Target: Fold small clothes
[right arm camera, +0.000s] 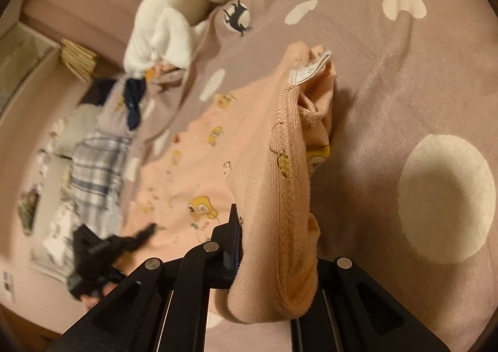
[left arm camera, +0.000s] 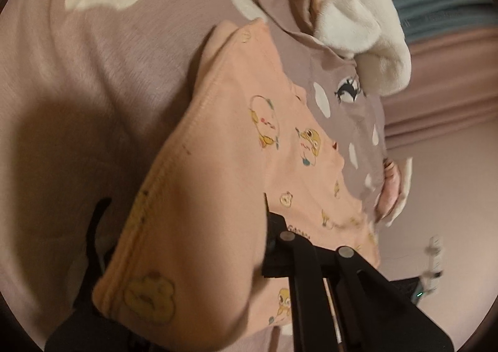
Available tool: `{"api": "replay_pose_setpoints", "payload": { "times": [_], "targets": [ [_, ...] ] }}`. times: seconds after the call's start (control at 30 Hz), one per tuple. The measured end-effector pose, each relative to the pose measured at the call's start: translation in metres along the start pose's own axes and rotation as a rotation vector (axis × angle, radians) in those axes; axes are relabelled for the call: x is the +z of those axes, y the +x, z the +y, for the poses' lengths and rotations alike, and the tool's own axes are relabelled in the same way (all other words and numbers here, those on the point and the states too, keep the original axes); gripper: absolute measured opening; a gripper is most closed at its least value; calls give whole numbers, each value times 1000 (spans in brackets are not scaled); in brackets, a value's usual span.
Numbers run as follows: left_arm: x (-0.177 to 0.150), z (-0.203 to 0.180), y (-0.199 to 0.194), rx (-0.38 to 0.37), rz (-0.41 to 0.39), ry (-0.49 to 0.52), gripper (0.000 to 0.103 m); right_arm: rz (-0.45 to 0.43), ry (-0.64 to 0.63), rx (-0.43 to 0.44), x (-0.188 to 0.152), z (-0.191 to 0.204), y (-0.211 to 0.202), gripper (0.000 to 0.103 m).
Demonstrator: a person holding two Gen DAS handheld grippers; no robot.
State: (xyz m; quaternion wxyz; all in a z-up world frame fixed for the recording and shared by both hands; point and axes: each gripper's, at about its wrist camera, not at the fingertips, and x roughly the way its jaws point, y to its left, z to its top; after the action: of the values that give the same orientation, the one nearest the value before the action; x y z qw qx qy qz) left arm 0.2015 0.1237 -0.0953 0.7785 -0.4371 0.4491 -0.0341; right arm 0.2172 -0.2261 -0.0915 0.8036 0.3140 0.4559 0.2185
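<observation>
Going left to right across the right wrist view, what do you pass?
plaid cloth → navy garment → peach printed garment, clamped in the right gripper → large cream circle on the mauve blanket

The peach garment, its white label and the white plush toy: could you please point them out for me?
peach garment point(left arm camera: 218, 171): left wrist view, printed body panel.
white label point(right arm camera: 308, 73): right wrist view, its middle.
white plush toy point(right arm camera: 174, 12): right wrist view, fluffy body.

Right gripper point(right arm camera: 274, 258) clamps the peach duck-print baby garment point(right arm camera: 280, 165).
Its ribbed hem rises above the mauve heart-print blanket point(right arm camera: 389, 78).
</observation>
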Motion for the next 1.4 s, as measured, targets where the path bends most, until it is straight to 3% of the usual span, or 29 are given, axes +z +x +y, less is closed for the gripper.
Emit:
{"api": "replay_pose_setpoints", "payload": {
  "times": [0.23, 0.43, 0.7, 1.17, 1.27, 1.4],
  "targets": [
    [-22, -6, -25, -33, 41, 43, 8, -8, 35, 76, -13, -2, -18, 7],
    [-62, 1, -47, -1, 68, 98, 8, 6, 22, 44, -37, 0, -34, 7],
    [-96, 16, -79, 40, 66, 92, 7, 32, 29, 41, -68, -3, -53, 7],
    [-137, 0, -89, 76, 106, 220, 6, 26, 10, -72, -73, -2, -69, 7],
    [-139, 4, -93, 126, 85, 252, 7, 36, -26, -129, -75, 0, -69, 7],
    [-136, 18, -98, 172, 100, 233, 7, 55, -97, -267, -83, 1, -68, 7]
  ]
}}
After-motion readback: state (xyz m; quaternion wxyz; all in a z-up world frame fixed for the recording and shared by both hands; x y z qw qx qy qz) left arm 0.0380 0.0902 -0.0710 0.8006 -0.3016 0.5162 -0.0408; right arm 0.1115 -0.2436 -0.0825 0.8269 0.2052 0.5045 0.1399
